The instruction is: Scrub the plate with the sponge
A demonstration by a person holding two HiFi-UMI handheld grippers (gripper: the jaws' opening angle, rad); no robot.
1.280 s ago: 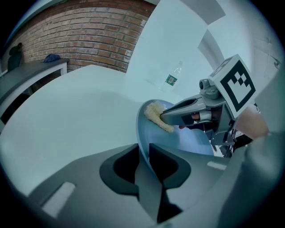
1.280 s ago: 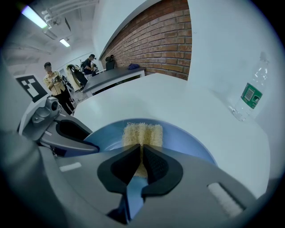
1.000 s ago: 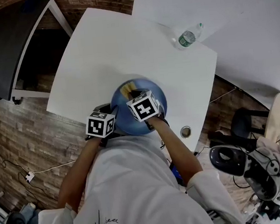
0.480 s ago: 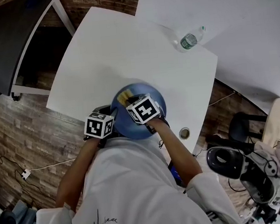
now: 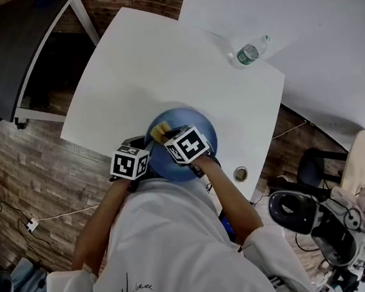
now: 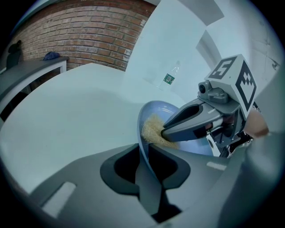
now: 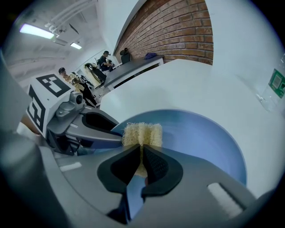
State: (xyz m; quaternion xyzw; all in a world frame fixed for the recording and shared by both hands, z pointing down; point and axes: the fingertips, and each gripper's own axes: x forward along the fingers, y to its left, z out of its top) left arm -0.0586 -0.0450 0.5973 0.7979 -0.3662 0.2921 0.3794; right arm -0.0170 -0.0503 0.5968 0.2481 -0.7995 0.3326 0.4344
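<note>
A blue plate rests at the near edge of the white table. My left gripper is shut on the plate's near-left rim, which runs between its jaws. My right gripper is shut on a yellow sponge. The sponge presses on the plate's left inner side. In the left gripper view the sponge sticks out of the right gripper's fingers against the plate.
A clear water bottle with a green label lies at the table's far right. A second white table adjoins behind. A round grommet sits at the near right edge. Chairs and gear stand on the floor to the right.
The right gripper has drawn the sponge leftward and toward me across the plate. The left gripper keeps its hold on the rim.
</note>
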